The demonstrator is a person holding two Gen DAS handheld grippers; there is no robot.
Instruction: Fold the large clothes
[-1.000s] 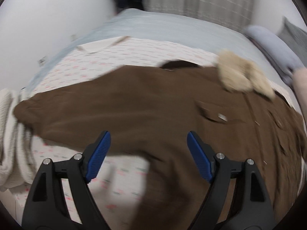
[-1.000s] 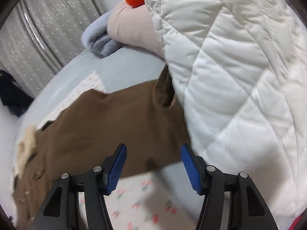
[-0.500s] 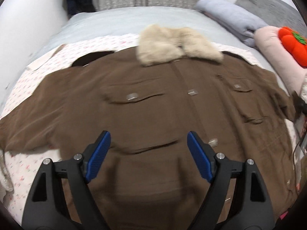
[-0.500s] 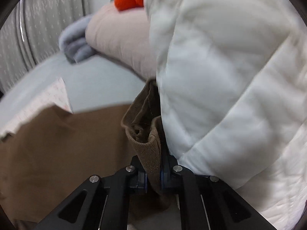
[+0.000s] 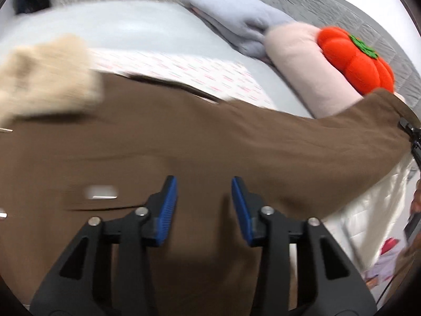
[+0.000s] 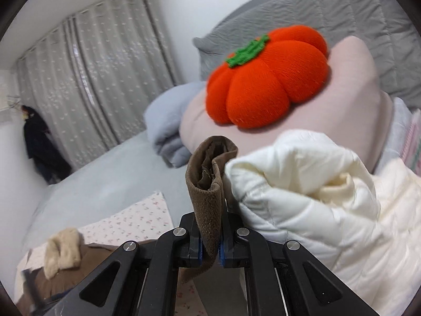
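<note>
Right wrist view has the right gripper (image 6: 209, 247) clamped tight on the cuff (image 6: 208, 181) of the brown coat (image 5: 163, 158), the cuff sticking up between the blue pads, just beside a white quilted jacket (image 6: 315, 200). Behind it, an orange pumpkin cushion (image 6: 265, 76) sits on a pink pillow (image 6: 352, 84). Over on the left wrist view, the left gripper (image 5: 204, 208) hangs over the coat's body with its jaws spread, nothing between them. Coat's laid out on a floral sheet (image 5: 210, 76) on the bed, its fuzzy cream collar (image 5: 47, 79) at the left, and one sleeve is pulled out to the right.
</note>
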